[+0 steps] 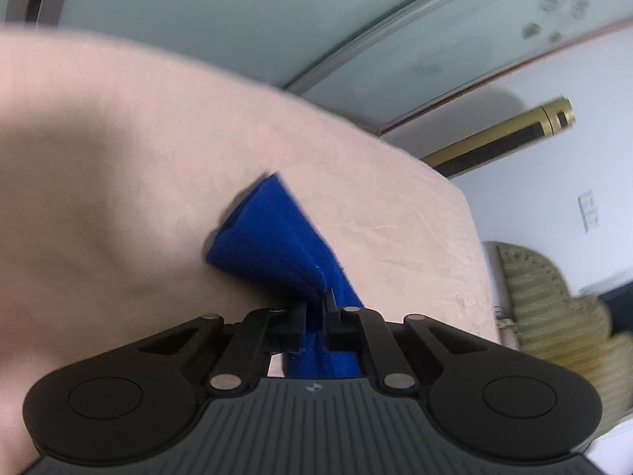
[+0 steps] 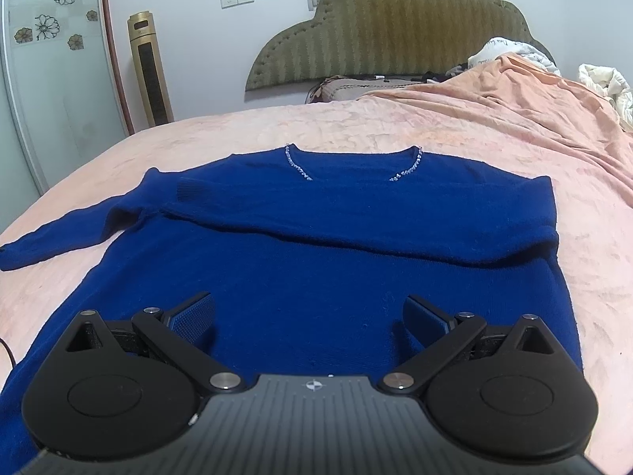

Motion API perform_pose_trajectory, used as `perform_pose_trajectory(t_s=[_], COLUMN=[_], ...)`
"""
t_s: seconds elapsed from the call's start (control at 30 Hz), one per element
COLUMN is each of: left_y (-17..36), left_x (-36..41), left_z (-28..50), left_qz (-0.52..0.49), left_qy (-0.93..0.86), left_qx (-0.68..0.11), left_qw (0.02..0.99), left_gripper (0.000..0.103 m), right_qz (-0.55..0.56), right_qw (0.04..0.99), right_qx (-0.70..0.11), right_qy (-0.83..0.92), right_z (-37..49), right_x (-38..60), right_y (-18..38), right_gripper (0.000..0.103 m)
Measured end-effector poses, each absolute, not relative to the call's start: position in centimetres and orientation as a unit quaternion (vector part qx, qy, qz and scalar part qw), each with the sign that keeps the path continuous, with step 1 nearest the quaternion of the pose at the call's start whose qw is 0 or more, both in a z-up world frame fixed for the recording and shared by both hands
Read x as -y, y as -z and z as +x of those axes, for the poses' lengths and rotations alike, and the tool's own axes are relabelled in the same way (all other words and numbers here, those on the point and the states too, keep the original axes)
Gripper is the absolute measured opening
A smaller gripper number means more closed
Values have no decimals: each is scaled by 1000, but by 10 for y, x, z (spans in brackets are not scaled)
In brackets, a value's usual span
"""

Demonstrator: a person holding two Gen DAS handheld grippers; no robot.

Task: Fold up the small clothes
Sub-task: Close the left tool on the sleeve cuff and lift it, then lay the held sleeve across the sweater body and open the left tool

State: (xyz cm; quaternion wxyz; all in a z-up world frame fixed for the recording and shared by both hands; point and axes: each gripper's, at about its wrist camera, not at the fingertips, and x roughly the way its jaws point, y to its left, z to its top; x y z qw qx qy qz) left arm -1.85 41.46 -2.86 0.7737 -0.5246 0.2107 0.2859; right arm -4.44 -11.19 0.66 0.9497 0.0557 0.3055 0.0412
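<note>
left gripper (image 1: pixel 315 308) fingers clamp sweater (image 2: pixel 316 245) sleeve | right gripper (image 2: pixel 310 312) fingers wide over hem | neckline 12 o'clock | bed (image 2: pixel 435 126)

Both grippers share one build. The left gripper (image 1: pixel 315 308) has a matte black body with a ribbed grey plate behind the fingers, a small round crosshair emblem at its front edge, and two large round black hubs flanking it. Black linkage bars carry silver rivets. The right gripper (image 2: pixel 310 310) matches, and its finger pads (image 2: pixel 194 316) look textured blue, possibly from reflected colour.
</note>
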Motion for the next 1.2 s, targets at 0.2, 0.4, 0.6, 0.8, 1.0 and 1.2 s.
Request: perform_pose_trajectory(t_s=[0.2, 0.4, 0.6, 0.8, 1.0, 1.2], left_y=[-50, -128, -135, -64, -15, -61], left_x=[-347, -221, -62, 62, 76, -9], left_z=[17, 68, 106, 142, 150, 124], left_qz=[-296, -111, -10, -30, -72, -66], left_qy=[-366, -230, -7, 203, 292, 206], left_qx=[-193, -148, -163, -337, -445, -329], left_qw=[861, 956, 987, 919, 844, 919], left_gripper=[6, 6, 6, 16, 48, 86], right_qz=[56, 61, 90, 100, 100, 99], right_qw=[951, 955, 955, 956, 957, 960], right_qx=[-301, -289, -282, -272, -265, -252], right_qy=[-42, -24, 10, 41, 64, 70], right_z=[-45, -49, -58, -70, -78, -66], right_x=[114, 131, 159, 178, 192, 209], right_y=[-9, -10, -8, -8, -10, -20], right_gripper=[103, 103, 103, 103, 103, 103])
